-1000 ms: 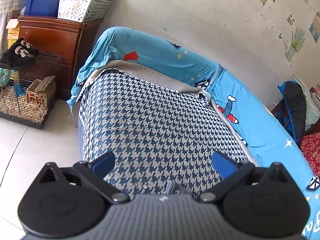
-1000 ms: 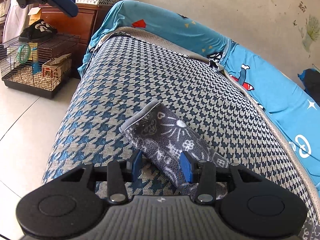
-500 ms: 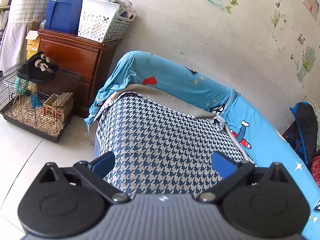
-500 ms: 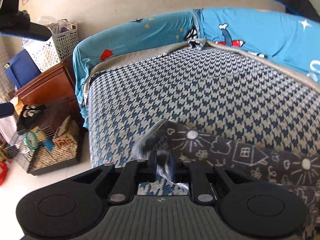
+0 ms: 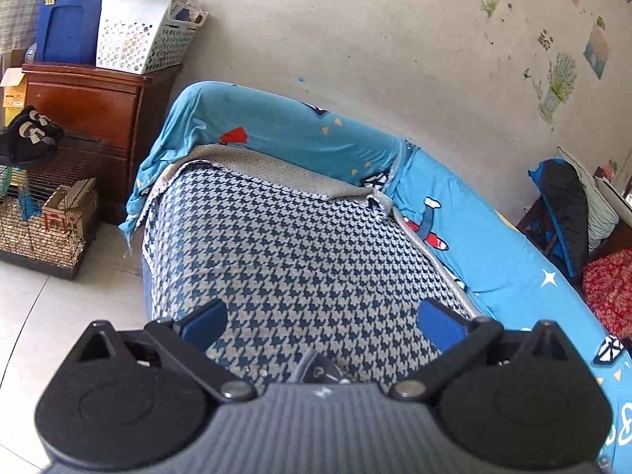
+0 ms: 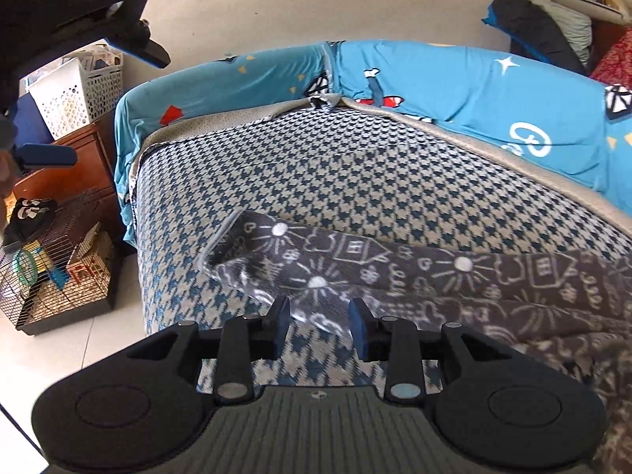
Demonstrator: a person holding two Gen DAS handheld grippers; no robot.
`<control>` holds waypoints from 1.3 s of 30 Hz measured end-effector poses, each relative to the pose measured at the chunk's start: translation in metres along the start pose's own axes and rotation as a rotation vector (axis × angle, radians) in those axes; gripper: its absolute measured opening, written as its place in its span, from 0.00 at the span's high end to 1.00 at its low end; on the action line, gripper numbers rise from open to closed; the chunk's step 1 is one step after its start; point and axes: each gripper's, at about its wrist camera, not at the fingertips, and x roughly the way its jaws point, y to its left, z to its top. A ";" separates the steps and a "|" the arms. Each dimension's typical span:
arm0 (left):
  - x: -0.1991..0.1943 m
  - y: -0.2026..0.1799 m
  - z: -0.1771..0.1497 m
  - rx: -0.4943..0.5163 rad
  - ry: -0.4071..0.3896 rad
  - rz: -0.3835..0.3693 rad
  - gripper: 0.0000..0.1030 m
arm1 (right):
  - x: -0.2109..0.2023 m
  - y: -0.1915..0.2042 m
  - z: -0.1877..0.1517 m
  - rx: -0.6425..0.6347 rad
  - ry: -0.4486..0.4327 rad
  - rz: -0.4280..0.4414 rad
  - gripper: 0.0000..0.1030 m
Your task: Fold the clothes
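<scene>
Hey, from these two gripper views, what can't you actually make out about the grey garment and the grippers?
- Grey garment: right wrist view, its right part is cut off by the frame edge and lower folds are blurred.
- Same garment in left wrist view: only a sliver shows, the gripper body hides the rest.
- Left gripper: open over the checked cover.
- Right gripper: open.

Both wrist views high over the houndstooth cushion point(image 5: 296, 260), facing the wall, perhaps the right nearer.

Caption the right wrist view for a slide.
Open right claw poised over the dark patterned garment lying on the houndstooth-covered sofa seat.
</scene>
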 end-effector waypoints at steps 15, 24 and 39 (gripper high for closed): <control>-0.020 -0.080 -0.058 0.269 0.076 -0.180 0.00 | -0.081 -0.055 -0.052 0.047 0.013 -0.154 0.65; -0.030 -0.105 -0.083 0.359 0.116 -0.258 0.00 | -0.116 -0.066 -0.076 0.048 0.003 -0.202 0.63; -0.049 -0.145 -0.137 0.548 0.248 -0.451 0.00 | -0.171 -0.095 -0.155 0.142 0.075 -0.357 0.60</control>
